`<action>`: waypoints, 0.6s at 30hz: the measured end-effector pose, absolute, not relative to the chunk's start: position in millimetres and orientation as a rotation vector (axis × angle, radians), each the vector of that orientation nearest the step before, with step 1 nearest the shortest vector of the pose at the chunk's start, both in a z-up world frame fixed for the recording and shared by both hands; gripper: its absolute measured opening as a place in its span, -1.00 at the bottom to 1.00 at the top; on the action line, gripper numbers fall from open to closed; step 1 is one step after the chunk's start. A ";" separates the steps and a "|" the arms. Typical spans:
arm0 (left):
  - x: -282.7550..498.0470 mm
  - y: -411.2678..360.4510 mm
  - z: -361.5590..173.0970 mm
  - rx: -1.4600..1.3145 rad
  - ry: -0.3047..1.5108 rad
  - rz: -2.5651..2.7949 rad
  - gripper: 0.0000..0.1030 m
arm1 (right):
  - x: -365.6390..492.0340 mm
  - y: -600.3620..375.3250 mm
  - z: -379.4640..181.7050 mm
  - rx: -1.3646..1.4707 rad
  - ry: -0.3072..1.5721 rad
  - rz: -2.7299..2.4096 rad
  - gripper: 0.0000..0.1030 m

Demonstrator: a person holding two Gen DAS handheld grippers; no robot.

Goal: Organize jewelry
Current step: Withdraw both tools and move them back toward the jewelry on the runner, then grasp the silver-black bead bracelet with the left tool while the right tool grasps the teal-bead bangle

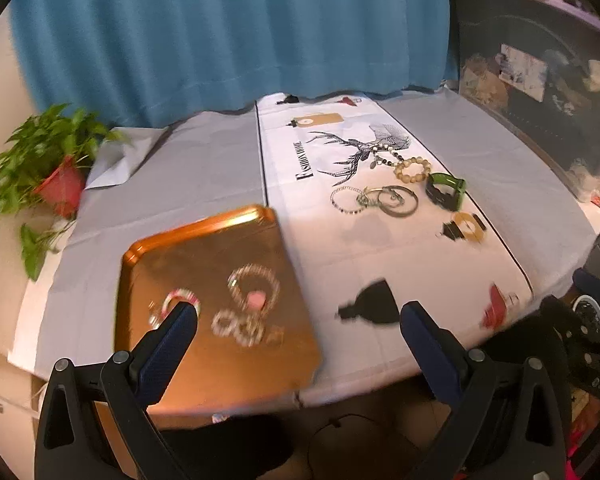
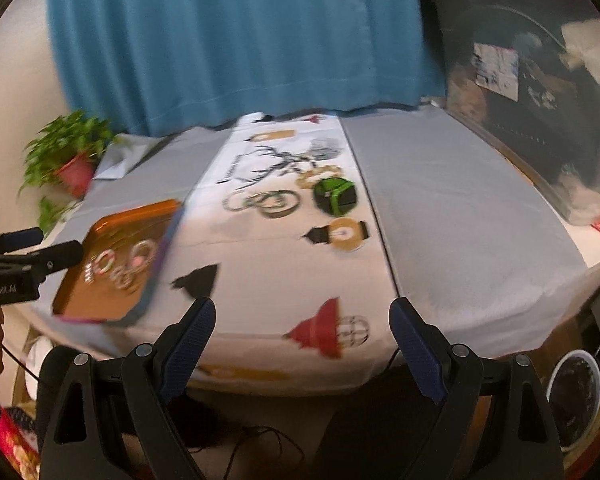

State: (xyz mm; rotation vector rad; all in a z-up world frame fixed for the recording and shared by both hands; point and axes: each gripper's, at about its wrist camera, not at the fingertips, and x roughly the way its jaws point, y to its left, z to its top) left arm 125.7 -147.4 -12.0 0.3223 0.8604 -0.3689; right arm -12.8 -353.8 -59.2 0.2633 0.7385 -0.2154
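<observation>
Over the cloth-covered table (image 2: 460,220), both the left gripper (image 1: 298,312) and right gripper (image 2: 302,308) angle downward, jaws spread wide and empty, near the orange tray (image 1: 204,248) holding bracelets (image 1: 252,280).

The left tongs (image 1: 298,314) stand wide apart with nothing between them, over the near edge of the surface (image 1: 460,152). Just beyond their left finger lies a gold tray (image 1: 204,240) holding blurred rings and bracelets (image 1: 240,312). Well beyond the tray to its right, a beaded bracelet (image 1: 413,169), metal bangles (image 1: 396,200) and a green-and-black watch (image 1: 446,191) lie on the printed runner (image 1: 320,240).
</observation>
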 end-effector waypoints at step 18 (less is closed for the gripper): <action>292.2 -232.0 -89.9 0.407 1.049 -0.378 0.96 | 172.4 -373.6 -108.4 0.197 0.779 0.034 0.72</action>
